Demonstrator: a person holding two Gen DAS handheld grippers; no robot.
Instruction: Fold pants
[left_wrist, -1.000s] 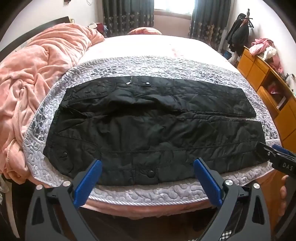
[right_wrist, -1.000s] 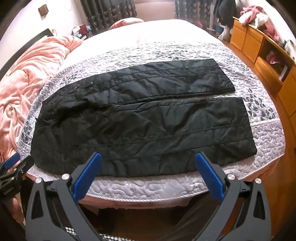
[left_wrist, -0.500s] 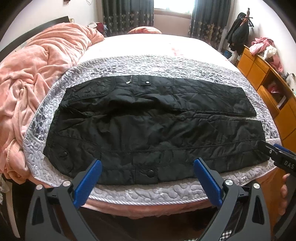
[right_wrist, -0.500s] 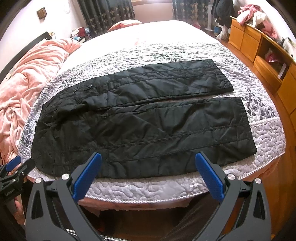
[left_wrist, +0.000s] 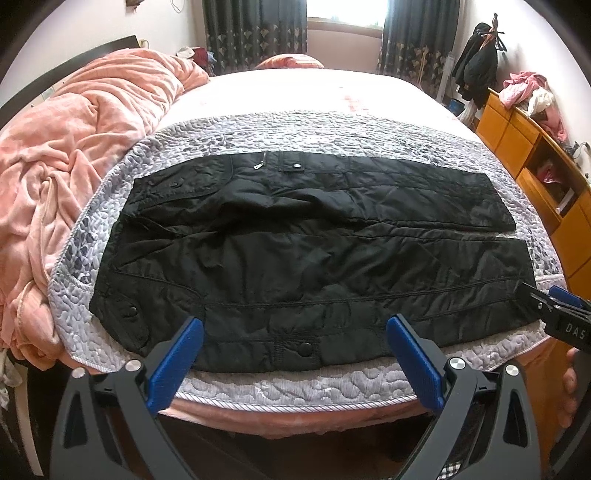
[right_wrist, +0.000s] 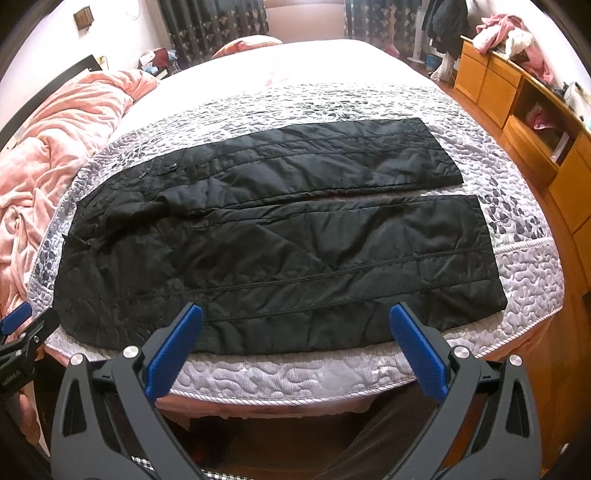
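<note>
Left gripper (left_wrist: 294, 360) spread wide, nothing held, hovering off the near bed edge in front of the waist end. Right gripper (right_wrist: 295, 352) same — wide open, empty, in front of the near leg's middle-to-cuff stretch. Both are level and pointing forward over the mattress edge, neither touching cloth.

Black quilted pants (right_wrist: 280, 240) lie flat and unfolded across the grey quilted mat (left_wrist: 295, 384), waist to the left, cuffs to the right, near leg hem just inside the mat's front border. A narrow gap shows between the two legs toward the cuffs.

Step in hand, by my read: the first fold, near leg over far leg. To do it well, pinch the near outer seam at two well-apart spots — one by the waist snap (left_wrist: 305, 348), one near the cuff — take only the pants layer, not the mat, and lift both ends evenly so padded fabric doesn't sag or twist.

Further back: pink blanket (left_wrist: 74, 147) bunched left, wooden dresser (right_wrist: 517, 103) right, curtains (left_wrist: 255, 33) at far wall.
</note>
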